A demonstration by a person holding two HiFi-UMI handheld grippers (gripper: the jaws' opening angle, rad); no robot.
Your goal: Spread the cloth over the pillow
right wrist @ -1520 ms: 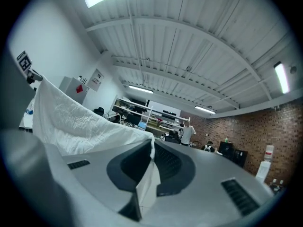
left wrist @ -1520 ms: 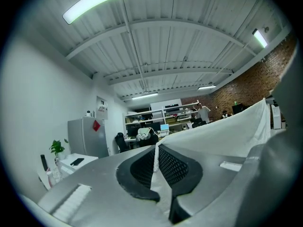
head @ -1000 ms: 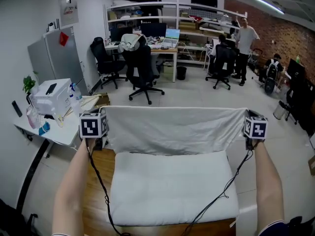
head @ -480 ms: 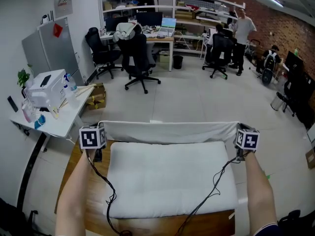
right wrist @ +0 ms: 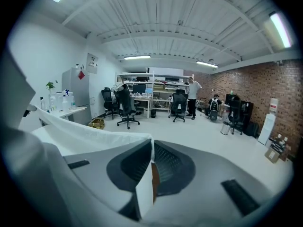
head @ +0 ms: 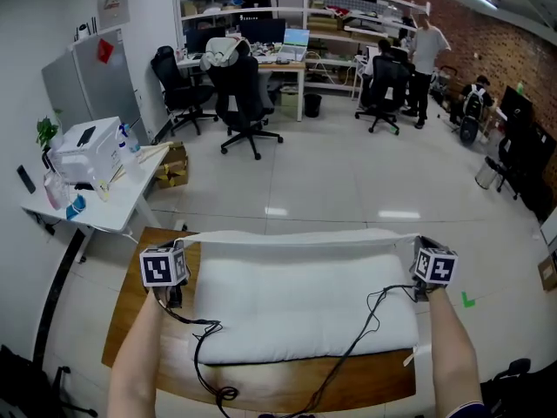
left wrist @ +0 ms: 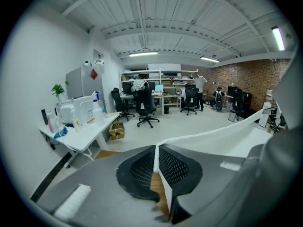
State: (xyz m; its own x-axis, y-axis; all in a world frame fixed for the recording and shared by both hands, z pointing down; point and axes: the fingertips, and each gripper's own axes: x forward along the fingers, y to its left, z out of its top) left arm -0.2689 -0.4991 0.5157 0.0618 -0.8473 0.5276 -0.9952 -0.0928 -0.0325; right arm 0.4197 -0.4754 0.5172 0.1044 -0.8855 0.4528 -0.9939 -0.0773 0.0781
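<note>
white cloth (head: 296, 236), white pillow (head: 305, 312) (quilted), brown table (head: 129, 294)

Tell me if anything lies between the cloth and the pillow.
Black cables trail across the pillow, mostly on its near side. Nothing else shows between it and the cloth held along its far edge.

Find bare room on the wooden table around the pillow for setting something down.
Bare wood: the strip between the left edge of the wooden table and the pillow, and the front strip, though cables cross it. The right side is tight. The white side table is crowded.
</note>
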